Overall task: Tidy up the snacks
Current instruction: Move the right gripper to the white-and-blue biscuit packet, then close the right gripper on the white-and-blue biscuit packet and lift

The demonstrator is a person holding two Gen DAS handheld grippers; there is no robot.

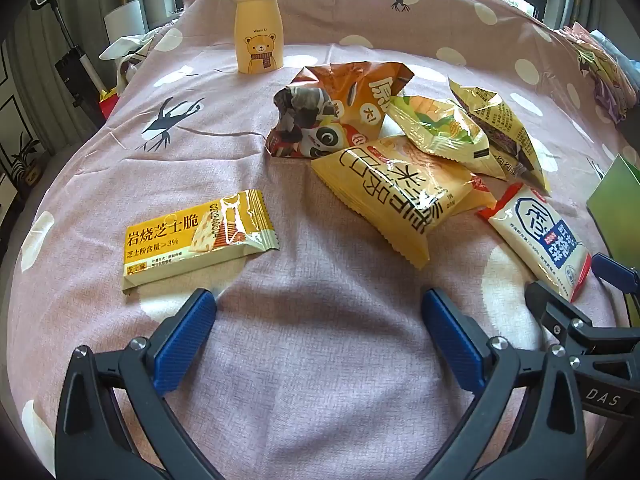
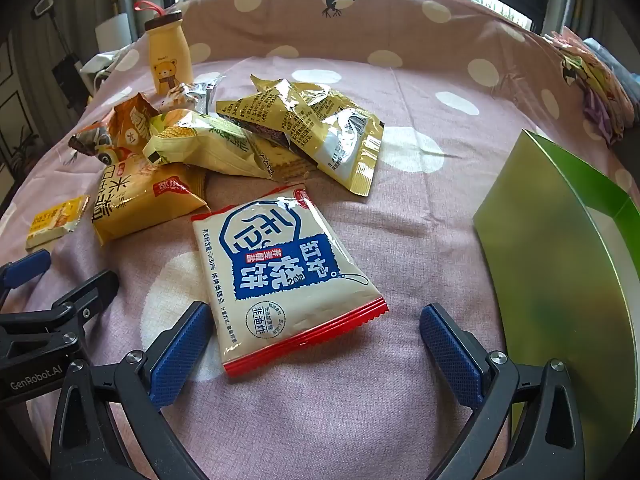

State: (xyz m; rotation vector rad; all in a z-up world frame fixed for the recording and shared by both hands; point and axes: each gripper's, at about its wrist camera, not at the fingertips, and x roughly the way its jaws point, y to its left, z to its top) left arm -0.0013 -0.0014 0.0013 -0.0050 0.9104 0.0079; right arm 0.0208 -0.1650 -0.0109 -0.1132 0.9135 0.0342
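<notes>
Snack packets lie on a pink dotted bedsheet (image 1: 320, 380). A flat yellow cheese cracker packet (image 1: 196, 238) lies alone at the left. My left gripper (image 1: 318, 312) is open and empty just in front of it. A cream, blue and red biscuit packet (image 2: 280, 276) lies between the open jaws of my right gripper (image 2: 314, 326), untouched; it also shows in the left wrist view (image 1: 540, 236). A pile holds an orange panda bag (image 1: 336, 112), a big yellow bag (image 1: 396, 196) and several gold wrappers (image 2: 304, 128).
A green open box (image 2: 560, 264) stands at the right, close to my right gripper. A yellow bear bottle (image 1: 258, 28) stands upright at the back left. Folded cloth (image 2: 596, 84) lies at the far right. Windows are behind the bed.
</notes>
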